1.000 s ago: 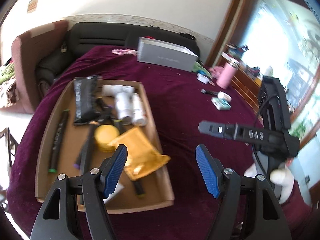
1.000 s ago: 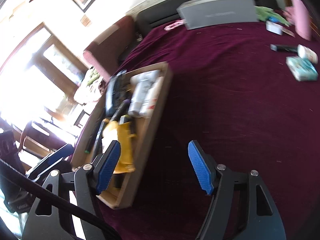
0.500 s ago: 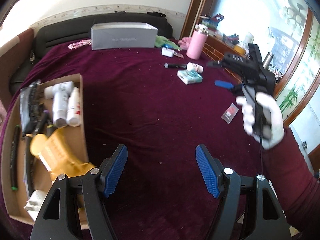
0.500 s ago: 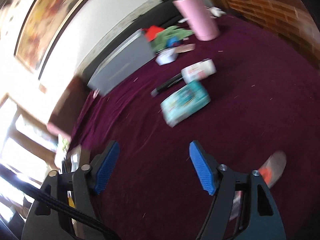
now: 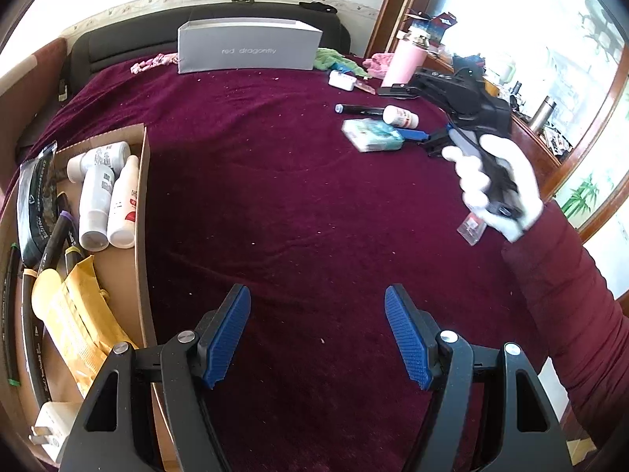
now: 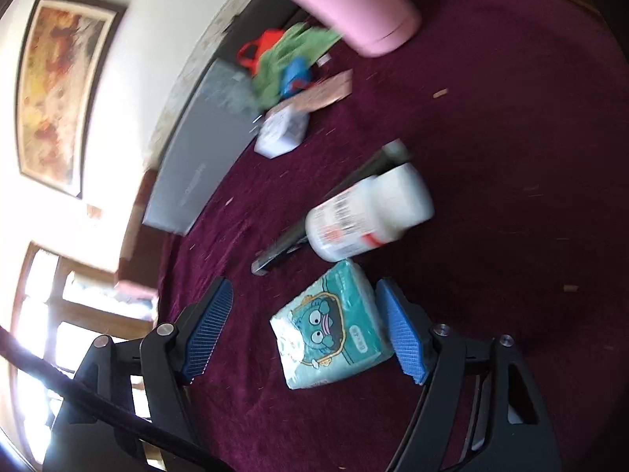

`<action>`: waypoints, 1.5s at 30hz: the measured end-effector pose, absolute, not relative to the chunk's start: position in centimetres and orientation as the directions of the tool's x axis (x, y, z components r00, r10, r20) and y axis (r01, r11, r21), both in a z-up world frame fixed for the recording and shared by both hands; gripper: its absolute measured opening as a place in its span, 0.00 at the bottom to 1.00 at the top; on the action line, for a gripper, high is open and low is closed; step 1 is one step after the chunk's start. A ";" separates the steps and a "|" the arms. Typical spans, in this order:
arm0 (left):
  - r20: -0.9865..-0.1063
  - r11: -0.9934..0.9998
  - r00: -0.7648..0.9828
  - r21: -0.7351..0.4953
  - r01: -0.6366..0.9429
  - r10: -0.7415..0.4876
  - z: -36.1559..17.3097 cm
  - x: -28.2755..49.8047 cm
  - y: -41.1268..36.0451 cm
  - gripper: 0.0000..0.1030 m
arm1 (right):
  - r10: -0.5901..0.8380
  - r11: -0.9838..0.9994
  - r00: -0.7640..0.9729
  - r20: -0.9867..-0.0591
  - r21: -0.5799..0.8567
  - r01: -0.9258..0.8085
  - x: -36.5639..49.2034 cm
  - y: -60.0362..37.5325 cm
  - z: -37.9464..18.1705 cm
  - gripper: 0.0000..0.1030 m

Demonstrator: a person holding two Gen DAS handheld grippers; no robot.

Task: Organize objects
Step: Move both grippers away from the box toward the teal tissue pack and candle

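Grey box (image 5: pixel 248 49) at table's far edge: "red dragonfly". Bottle labels unreadable.

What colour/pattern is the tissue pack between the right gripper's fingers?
Teal tissue pack with a cartoon face printed on it, white at one end; clearest in the right wrist view.

Teal tissue pack (image 6: pixel 334 328) on the maroon cloth.
It lies flat, cartoon face up, beside a toppled white bottle (image 6: pixel 369 214).

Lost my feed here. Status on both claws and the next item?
Left claw open, hovering over bare cloth. Right claw open, straddling the teal tissue pack, not closed. White bottle and black pen lie just beyond.
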State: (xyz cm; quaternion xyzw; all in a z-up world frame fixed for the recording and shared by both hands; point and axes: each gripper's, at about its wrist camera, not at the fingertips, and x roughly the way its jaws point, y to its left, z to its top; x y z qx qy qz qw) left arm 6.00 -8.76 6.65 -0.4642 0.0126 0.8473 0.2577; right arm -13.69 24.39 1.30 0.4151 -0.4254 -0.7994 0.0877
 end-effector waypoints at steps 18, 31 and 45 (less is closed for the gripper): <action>-0.773 -0.872 -0.451 -0.259 -0.416 0.445 7.0 6.2 -10.2 0.63 | -0.541 -0.791 -0.519 -0.662 0.610 0.046 -12.7 12.2 5.5 0.79; -0.767 -0.888 -0.485 -0.238 -0.393 0.420 7.4 5.5 -10.7 0.63 | -0.821 -0.571 -0.192 -0.537 0.776 0.270 -6.9 5.7 4.6 0.80; -0.797 -0.934 -0.534 -0.104 -0.341 0.283 4.8 -2.6 -4.2 0.63 | -0.383 -0.716 -0.791 -0.478 0.694 -0.073 0.9 21.7 5.2 0.81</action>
